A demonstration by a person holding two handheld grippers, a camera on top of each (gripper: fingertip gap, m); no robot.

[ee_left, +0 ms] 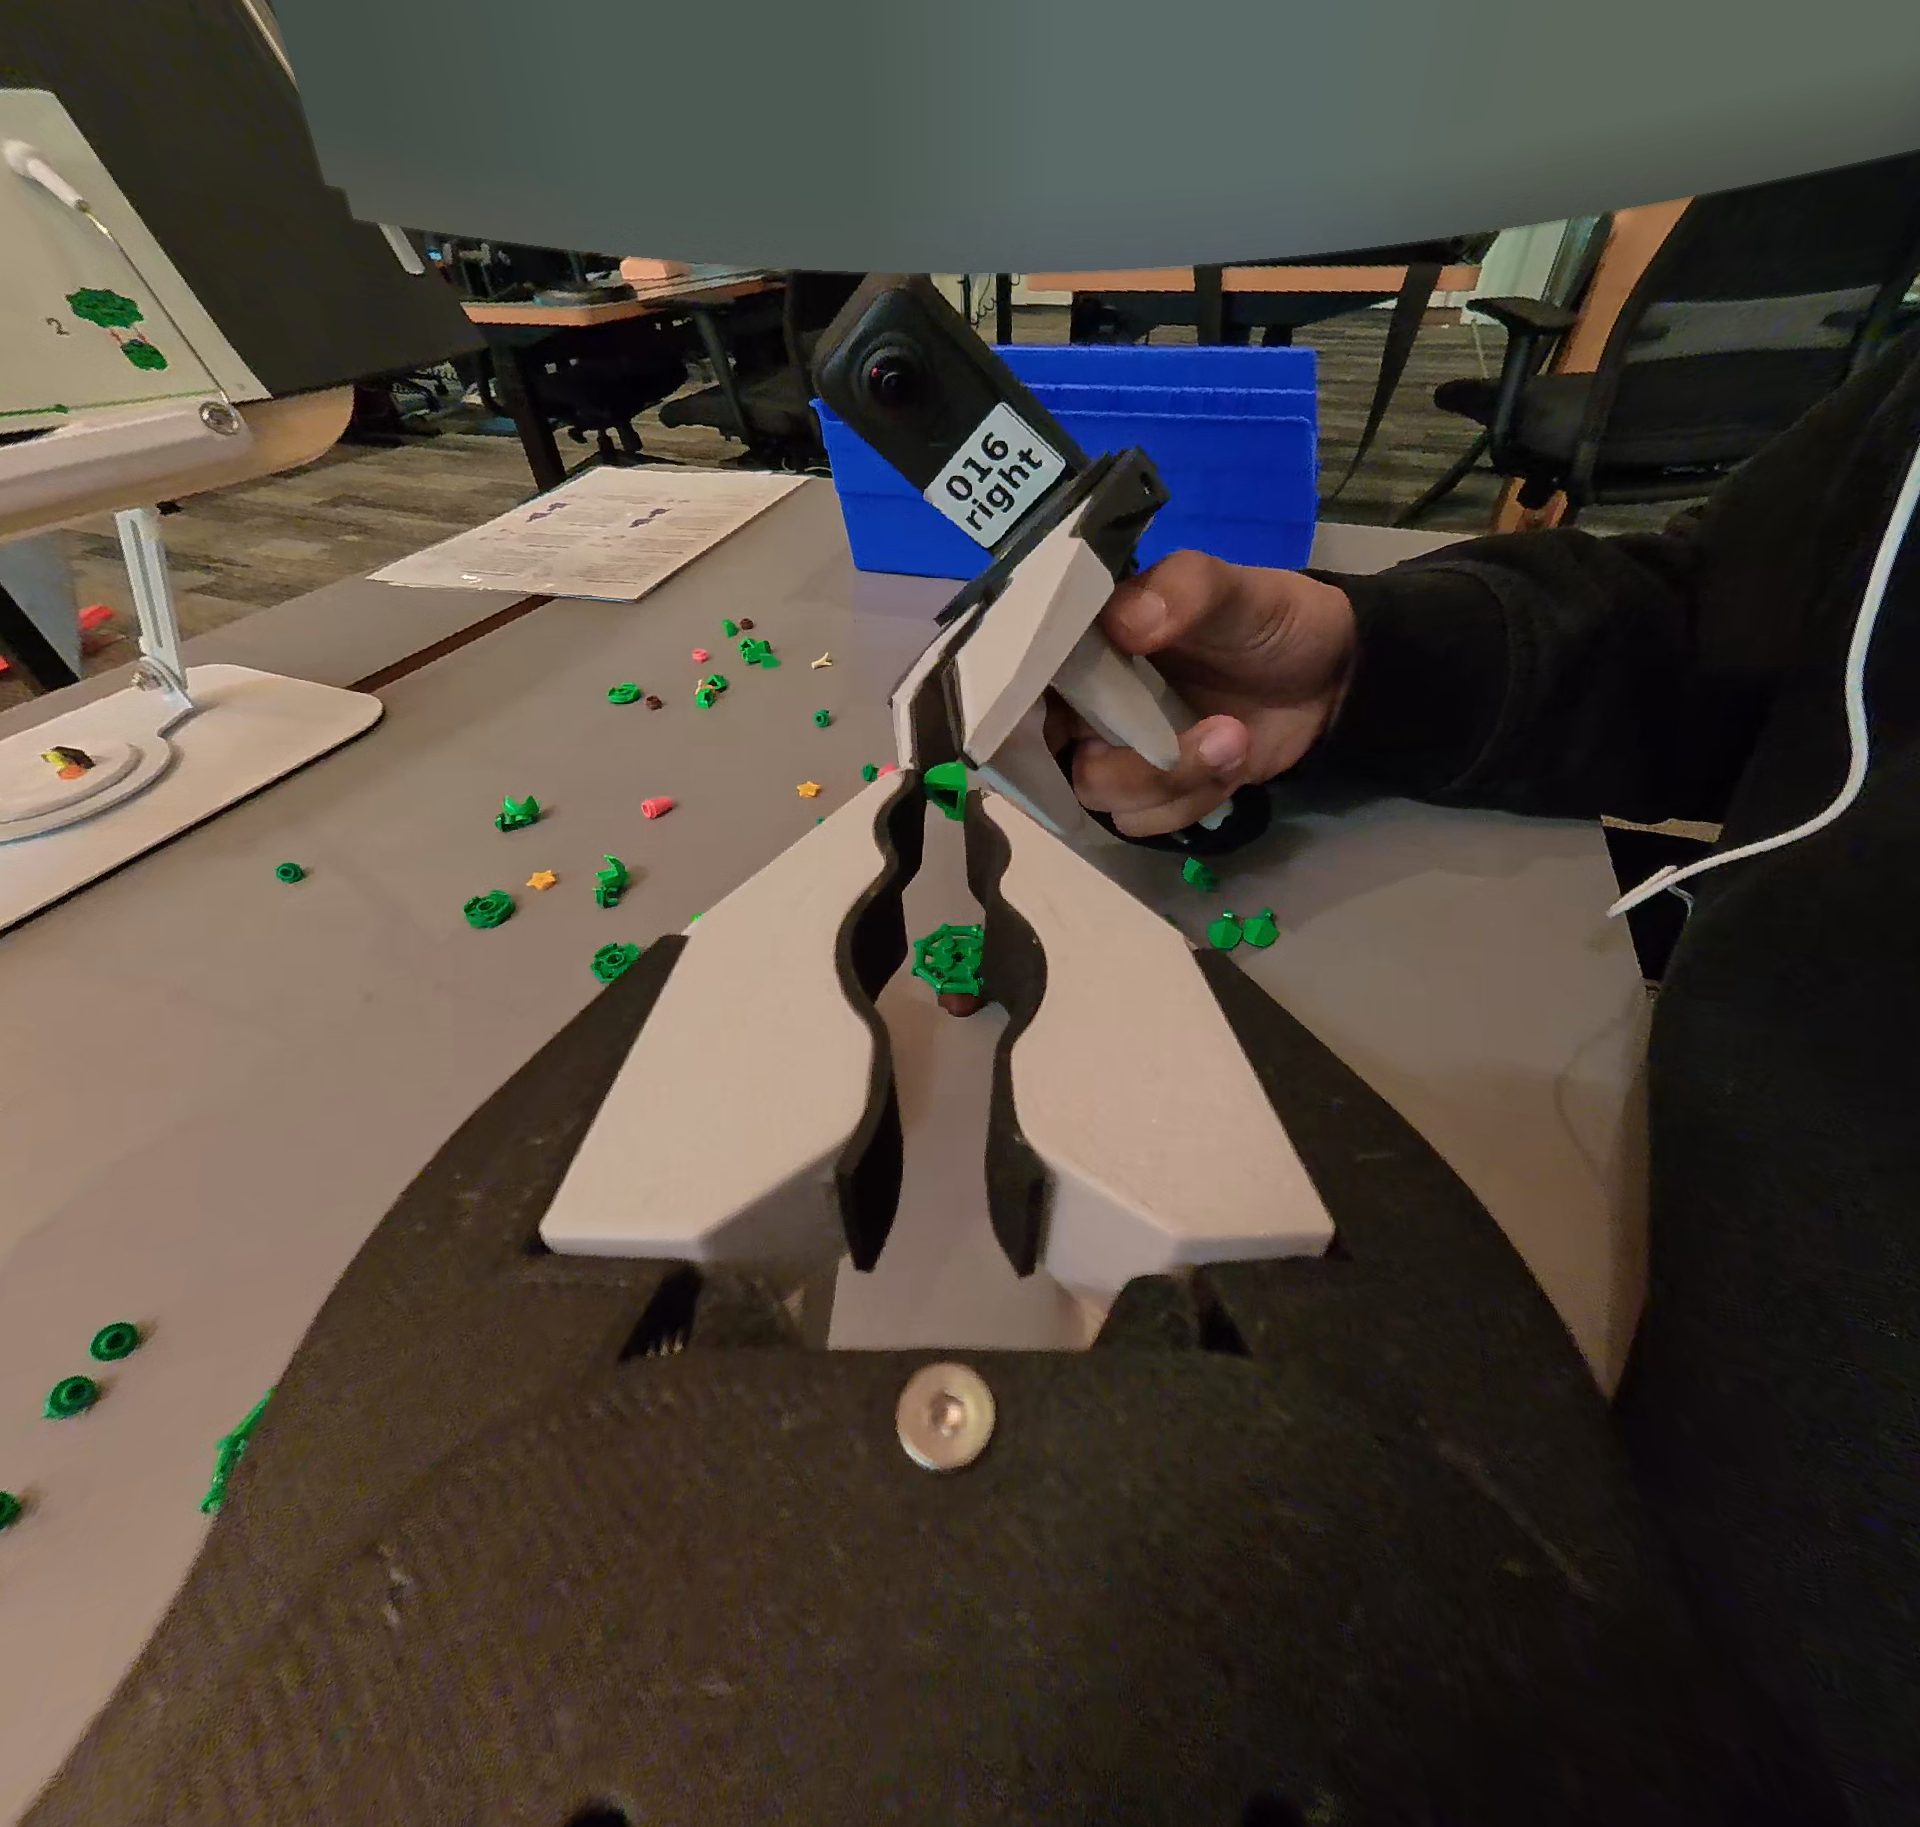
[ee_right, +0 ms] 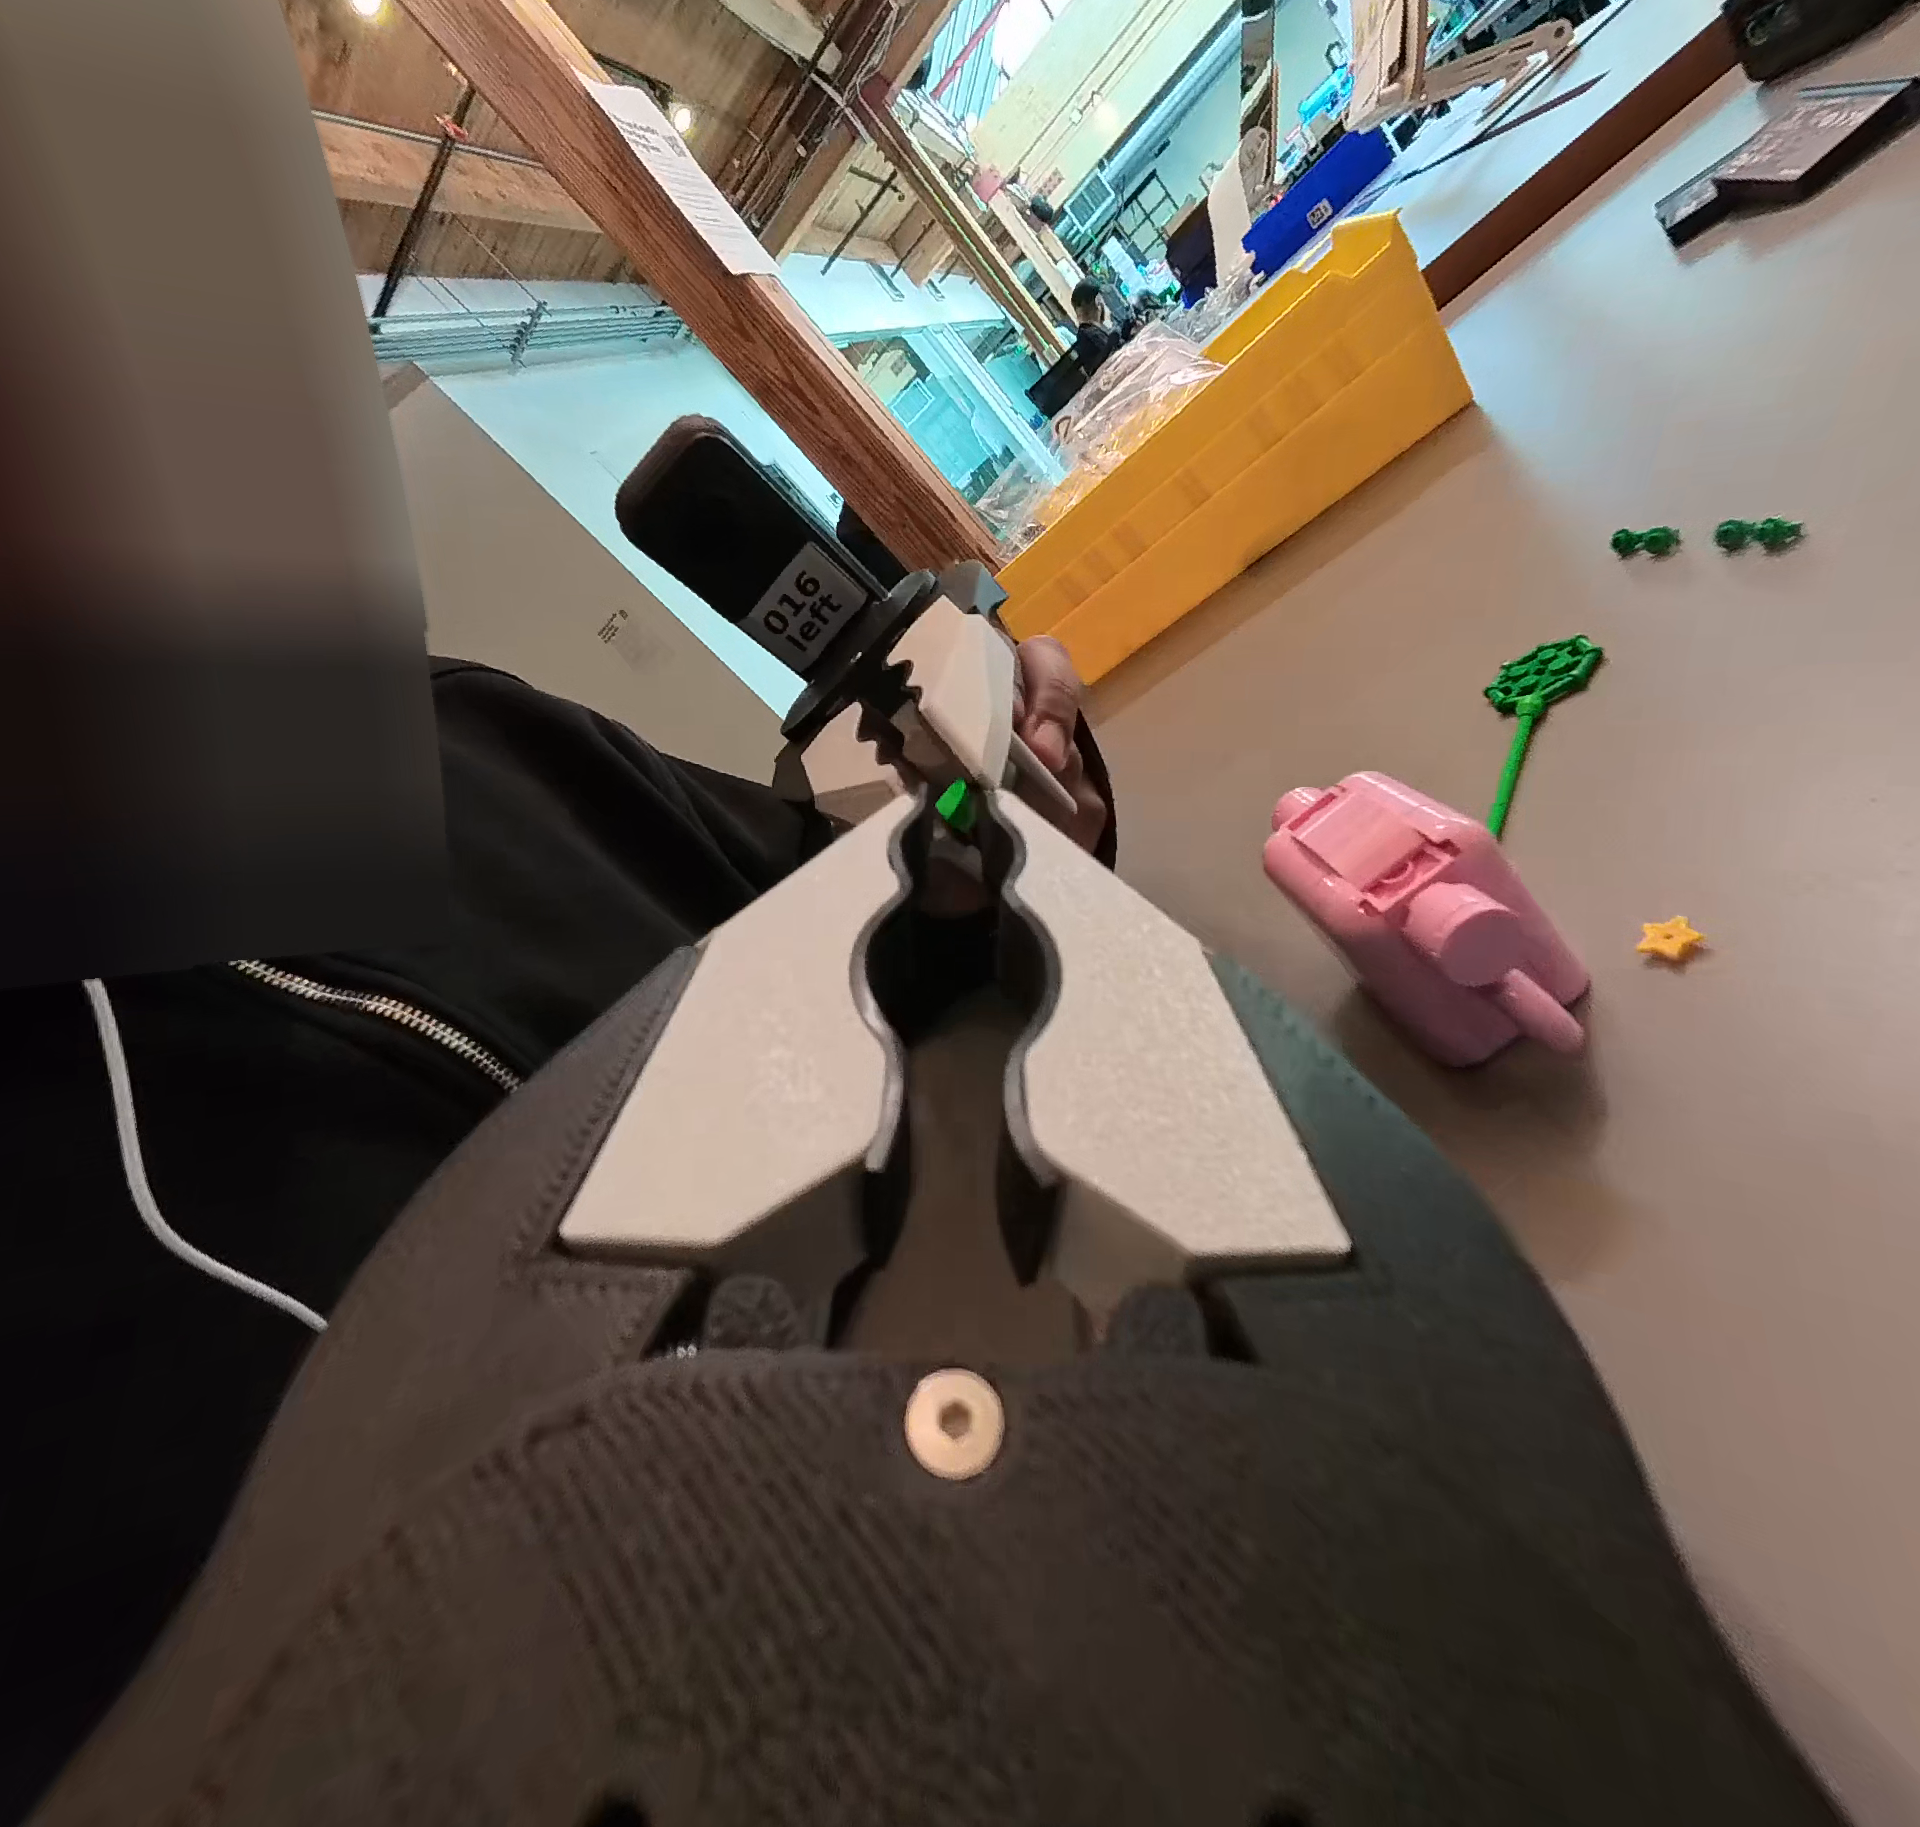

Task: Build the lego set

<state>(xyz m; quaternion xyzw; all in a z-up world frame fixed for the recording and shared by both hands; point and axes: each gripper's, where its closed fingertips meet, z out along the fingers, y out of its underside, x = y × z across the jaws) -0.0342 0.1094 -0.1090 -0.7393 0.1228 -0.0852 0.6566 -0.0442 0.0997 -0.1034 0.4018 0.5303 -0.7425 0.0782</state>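
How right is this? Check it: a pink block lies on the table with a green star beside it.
One detail is wrong: the star is yellow, not green. The right wrist view shows it lying on the table beside the pink block.

Workshop — parts bins (ee_right: pixel 1247 468); timber beams (ee_right: pixel 665 219)

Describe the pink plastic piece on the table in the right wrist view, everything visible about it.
The pink piece is a blocky, glossy plastic body with rounded corners. A ribbed rectangular panel sits on its upper face, a small round knob at its far end, and a cylindrical stub with a thin peg at its near end. It lies tilted on the grey table, right of the right gripper, touching nothing else. A green stemmed lattice piece lies just beyond it, a yellow star beside it.
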